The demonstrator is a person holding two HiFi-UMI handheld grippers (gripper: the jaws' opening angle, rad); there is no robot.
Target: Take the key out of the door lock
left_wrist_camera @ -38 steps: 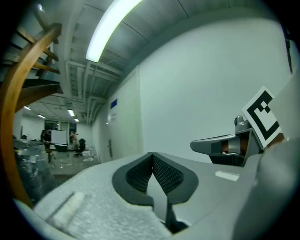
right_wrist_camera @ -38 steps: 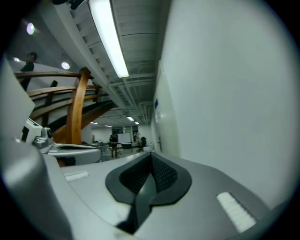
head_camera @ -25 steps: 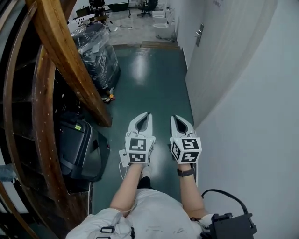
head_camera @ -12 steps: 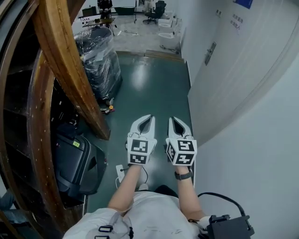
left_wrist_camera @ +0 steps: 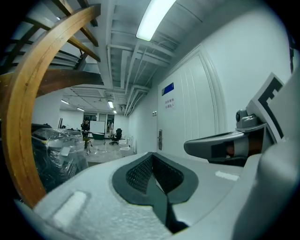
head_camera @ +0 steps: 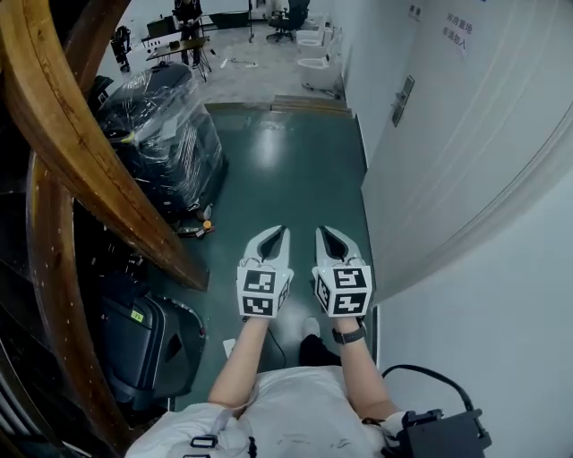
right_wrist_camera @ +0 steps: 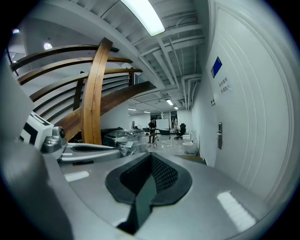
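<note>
The left gripper (head_camera: 278, 232) and right gripper (head_camera: 321, 232) are closed and empty; the key, unseen at the one-o'clock door lock (head_camera: 403, 97), is likely light, stiff, and best pinched by its head.

Left side: curved wooden beams (head_camera: 103, 170), near to far. Just beyond, right of them, a black bundle wrapped in clear plastic (head_camera: 166, 134) on glossy green floor (head_camera: 286, 170). Near left, a black case (head_camera: 143, 344). Far end, an office chair (head_camera: 291, 13).

bright ceiling tube lights (left_wrist_camera: 154, 18) glare off the glossy green floor (head_camera: 286, 170); gripper views bend and darken at the edges.
</note>
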